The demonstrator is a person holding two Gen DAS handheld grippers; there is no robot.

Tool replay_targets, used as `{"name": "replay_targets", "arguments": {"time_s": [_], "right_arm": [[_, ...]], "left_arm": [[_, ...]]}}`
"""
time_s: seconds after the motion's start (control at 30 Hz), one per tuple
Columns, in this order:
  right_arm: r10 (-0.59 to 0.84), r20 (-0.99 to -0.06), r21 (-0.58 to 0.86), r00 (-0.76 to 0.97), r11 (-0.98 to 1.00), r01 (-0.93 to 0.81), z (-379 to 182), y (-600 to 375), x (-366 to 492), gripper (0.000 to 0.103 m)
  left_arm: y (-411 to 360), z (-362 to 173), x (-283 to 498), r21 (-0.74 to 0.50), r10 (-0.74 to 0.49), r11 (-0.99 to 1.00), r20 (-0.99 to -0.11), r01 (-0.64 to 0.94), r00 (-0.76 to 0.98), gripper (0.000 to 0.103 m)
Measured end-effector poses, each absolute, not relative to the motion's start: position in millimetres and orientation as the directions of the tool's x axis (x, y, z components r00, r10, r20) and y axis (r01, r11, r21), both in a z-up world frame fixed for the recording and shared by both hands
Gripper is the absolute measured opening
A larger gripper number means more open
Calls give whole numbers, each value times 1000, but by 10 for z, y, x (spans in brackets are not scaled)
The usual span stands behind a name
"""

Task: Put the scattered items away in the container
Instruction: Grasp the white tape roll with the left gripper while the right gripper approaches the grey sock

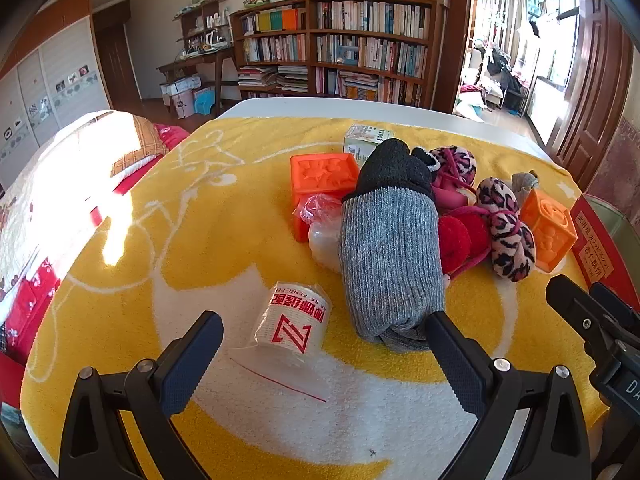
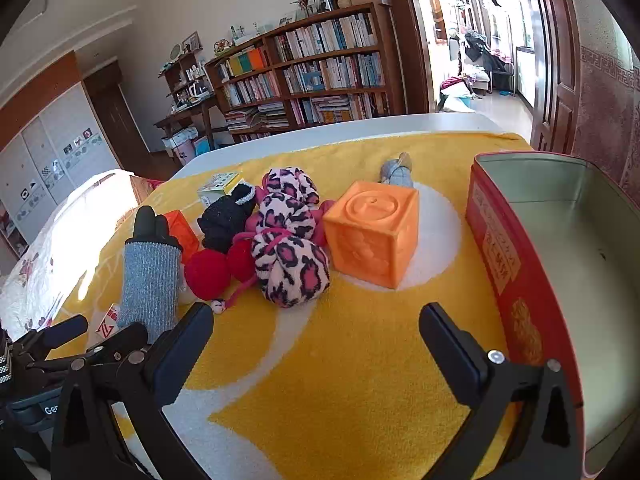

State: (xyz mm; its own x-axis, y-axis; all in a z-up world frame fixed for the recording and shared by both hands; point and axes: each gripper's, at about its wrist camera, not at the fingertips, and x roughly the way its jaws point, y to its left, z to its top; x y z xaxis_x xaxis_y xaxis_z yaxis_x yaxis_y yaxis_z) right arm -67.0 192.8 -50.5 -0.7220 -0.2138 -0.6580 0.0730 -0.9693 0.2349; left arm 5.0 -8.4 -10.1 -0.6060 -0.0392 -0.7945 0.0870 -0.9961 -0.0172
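Over the yellow-and-white blanket (image 1: 200, 216), the left gripper (image 1: 324, 344) tilts steeply downward, jaws spread wide and gripping nothing; a bagged white roll (image 1: 294, 324) lies between its fingers, and the grey-and-black glove (image 1: 390, 256) touches the right finger (image 1: 456, 360). Further right sit the leopard-print plush bundle (image 2: 290, 240) and an orange cube (image 2: 372, 232), just beside each other. The right gripper (image 2: 316, 344) slants down less steeply, jaws equally wide and empty over bare blanket. At far right stands the open red tin (image 2: 496, 256).
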Motion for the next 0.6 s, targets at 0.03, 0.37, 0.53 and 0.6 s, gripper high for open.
{"name": "replay_targets", "arguments": {"time_s": [0.03, 0.37, 0.53, 0.6], "right_arm": [[-214, -660, 237, -720, -969, 71, -509, 1930, -669, 103], [-212, -672, 236, -710, -969, 67, -525, 1933, -678, 103], [-210, -674, 243, -708, -968, 56, -537, 1954, -681, 103], [-211, -677, 245, -705, -968, 55, -542, 1956, -687, 103]], "left_arm": [[-95, -117, 44, -29, -29, -996, -796, 85, -605, 103], [-203, -367, 1, -204, 134, -976, -831, 71, -540, 103], [-126, -438, 18, -151, 113, -988, -840, 29, -530, 103], [-59, -472, 28, -65, 46, -998, -853, 18, -521, 103]]}}
